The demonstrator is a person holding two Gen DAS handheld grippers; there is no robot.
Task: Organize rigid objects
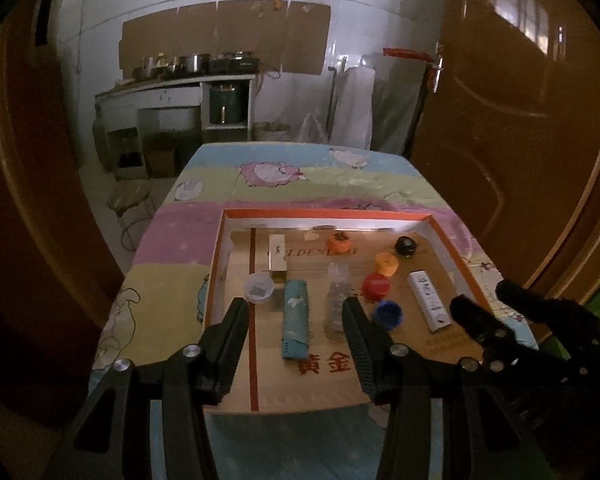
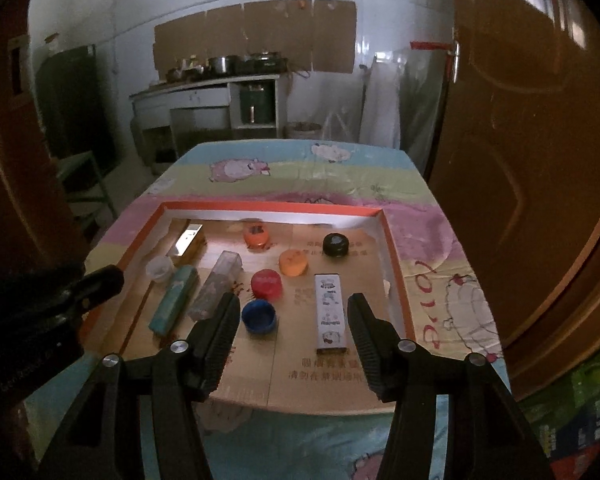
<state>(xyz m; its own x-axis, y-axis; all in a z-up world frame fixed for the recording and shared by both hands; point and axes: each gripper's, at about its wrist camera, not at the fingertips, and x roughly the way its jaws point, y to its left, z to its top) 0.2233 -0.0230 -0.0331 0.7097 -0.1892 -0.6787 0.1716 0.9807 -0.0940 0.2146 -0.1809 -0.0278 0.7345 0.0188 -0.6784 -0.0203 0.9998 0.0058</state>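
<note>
Where the tray (image 2: pixel 396 264) lies: five caps, four boxes, one cup (image 2: pixel 159 269).

A home kitchen is being shown: well beyond the jaws, pots (image 1: pixel 194 62) are standing on a counter (image 1: pixel 172 86) against a white tiled wall. Directly ahead, a table (image 2: pixel 292 160) is being covered by a cartoon-print cloth, with wooden doors (image 1: pixel 520 120) flanking either side.
</note>
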